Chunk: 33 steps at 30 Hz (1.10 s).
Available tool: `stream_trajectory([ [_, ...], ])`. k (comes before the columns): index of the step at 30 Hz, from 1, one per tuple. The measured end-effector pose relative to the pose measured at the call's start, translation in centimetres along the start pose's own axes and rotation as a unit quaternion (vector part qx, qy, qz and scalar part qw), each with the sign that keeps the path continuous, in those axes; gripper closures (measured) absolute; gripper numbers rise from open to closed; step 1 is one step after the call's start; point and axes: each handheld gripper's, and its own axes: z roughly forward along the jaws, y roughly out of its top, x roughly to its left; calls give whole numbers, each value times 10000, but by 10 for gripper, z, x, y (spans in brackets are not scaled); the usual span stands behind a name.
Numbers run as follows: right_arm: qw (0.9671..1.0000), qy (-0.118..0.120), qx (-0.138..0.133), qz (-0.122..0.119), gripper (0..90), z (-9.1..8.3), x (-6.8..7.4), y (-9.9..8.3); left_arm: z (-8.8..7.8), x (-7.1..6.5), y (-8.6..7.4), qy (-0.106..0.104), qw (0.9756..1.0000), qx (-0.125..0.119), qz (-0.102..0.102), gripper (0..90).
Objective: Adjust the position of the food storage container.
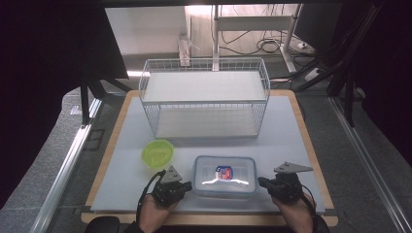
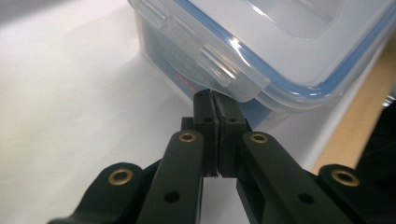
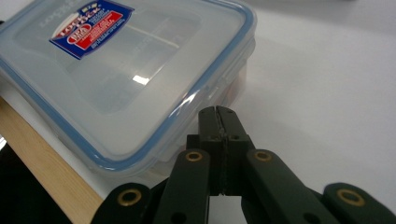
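- Two black hand-held grippers flank a clear rectangular plastic food box with a blue-sealed snap lid (image 1: 225, 175), which sits on the white mat (image 1: 121, 170) near the table's front edge, in front of the white wire two-shelf rack (image 1: 205, 97).
- Leftmost on the mat, the high view shows a lime-green round plastic lidded tub (image 1: 158, 154), just behind the left gripper (image 1: 187, 185) and apart from the box.
- Seen from above, the left gripper lies at the box's left end, its tips at the wall; whether they touch is hard to tell there.
- From the left gripper view (image 2: 214, 99), the jaws are pressed flat together with nothing between them, their tips tucked under the box's lid flap (image 2: 219, 70), touching or nearly so.
- Only the right gripper view reads the red-and-blue label (image 3: 91, 28) on the lid clearly.
- At the box's right end, the right gripper (image 3: 217, 112) has its jaws fully together, gripping nothing, tips just beside the box wall below the lid rim.
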Motion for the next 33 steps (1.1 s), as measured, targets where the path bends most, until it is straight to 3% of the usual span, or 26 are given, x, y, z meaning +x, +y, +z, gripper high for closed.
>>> stream_trajectory([
  [6,9994,140,270,-161,900,20,9,7,-8,8,-3,224,9997,55,-90,900],
  [8,9993,45,263,-270,900,28,13,12,-10,10,-5,238,9996,70,-125,900],
  [13,9997,40,181,-177,900,34,7,22,-10,9,-5,222,9997,74,-82,900],
  [17,9995,30,265,-192,900,40,5,23,-10,10,-4,263,9996,78,-66,900],
  [22,9993,84,253,-245,900,39,5,22,-11,13,-5,211,9997,77,-100,877],
  [26,9992,48,180,-340,846,36,3,20,-16,17,-4,337,9994,56,-63,851],
  [27,9993,5,113,-359,828,33,2,20,-20,23,-2,332,9992,-25,-205,854],
  [30,9993,-45,53,-358,826,30,1,20,-24,29,2,339,9989,-136,-292,867],
  [33,9994,-70,9,-326,852,28,-3,20,-27,38,11,431,9985,-203,-263,892],
])
